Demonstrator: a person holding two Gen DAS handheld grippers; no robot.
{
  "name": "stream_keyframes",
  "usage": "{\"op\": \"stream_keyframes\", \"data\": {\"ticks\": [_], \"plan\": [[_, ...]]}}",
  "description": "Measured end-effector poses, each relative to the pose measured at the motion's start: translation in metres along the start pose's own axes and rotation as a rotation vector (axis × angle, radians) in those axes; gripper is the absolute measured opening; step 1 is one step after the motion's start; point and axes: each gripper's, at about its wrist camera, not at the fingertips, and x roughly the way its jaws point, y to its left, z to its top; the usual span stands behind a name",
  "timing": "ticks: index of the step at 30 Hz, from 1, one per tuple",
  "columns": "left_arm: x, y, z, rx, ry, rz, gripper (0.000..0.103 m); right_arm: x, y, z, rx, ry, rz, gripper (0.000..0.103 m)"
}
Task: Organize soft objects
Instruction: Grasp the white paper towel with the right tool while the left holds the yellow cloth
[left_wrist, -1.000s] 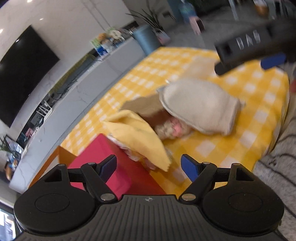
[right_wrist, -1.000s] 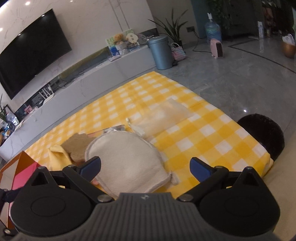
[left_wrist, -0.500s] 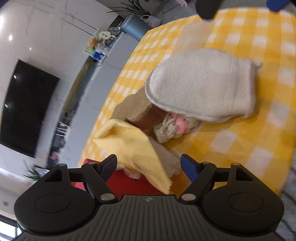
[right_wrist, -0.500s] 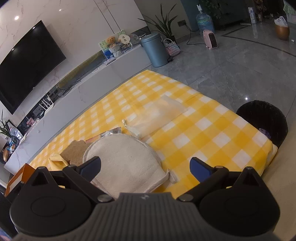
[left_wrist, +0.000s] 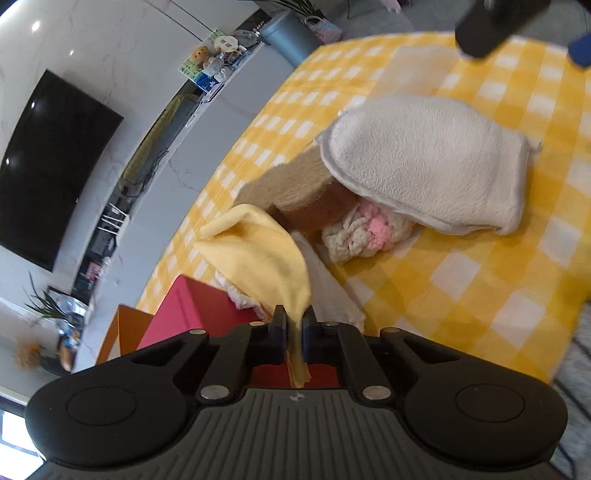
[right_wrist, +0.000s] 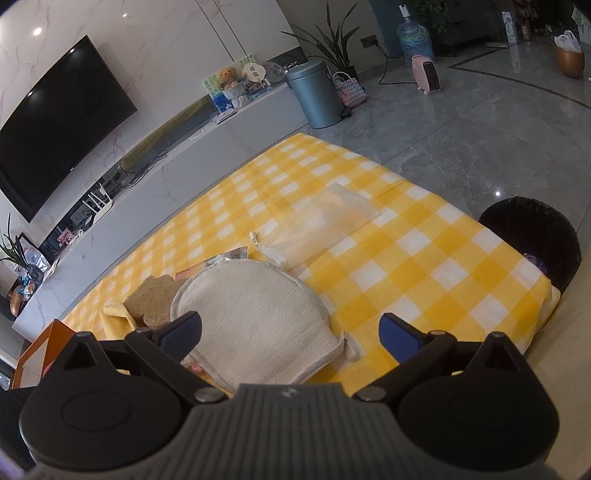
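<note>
My left gripper (left_wrist: 293, 321) is shut on a corner of a yellow cloth (left_wrist: 258, 258), which drapes over a white cloth (left_wrist: 332, 291) at the table's near left. Beyond it lie a brown sponge block (left_wrist: 299, 188), a pink-and-cream knitted piece (left_wrist: 362, 229) and a cream mitt (left_wrist: 424, 162) lying over them. My right gripper (right_wrist: 290, 330) is open and empty, above the mitt (right_wrist: 255, 317). The sponge (right_wrist: 155, 299) and yellow cloth (right_wrist: 114, 314) show at its left.
A red and orange box (left_wrist: 184, 314) stands at the table's left edge, below the yellow cloth. A clear plastic bag (right_wrist: 325, 218) lies further back on the yellow checked tablecloth (right_wrist: 424, 266). A black bin (right_wrist: 528, 240) stands on the floor to the right.
My left gripper has closed on the yellow cloth's corner; it was open before. The right gripper has risen slightly and stays open.
</note>
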Motion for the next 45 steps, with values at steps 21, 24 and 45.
{"op": "stream_keyframes", "data": {"ticks": [21,24,45], "plan": [[-0.049,-0.048,-0.06,0.093,-0.162,-0.086,0.02,0.006,0.008,-0.003,-0.026,0.021,0.02,0.1],[-0.031,-0.059,-0.053,0.107,-0.131,-0.048,0.035,0.006,0.008,-0.003,-0.025,0.023,0.021,0.1],[-0.042,0.0,-0.044,-0.142,-0.272,-0.208,0.012,0.007,0.011,-0.004,-0.039,0.03,0.004,0.1]]}}
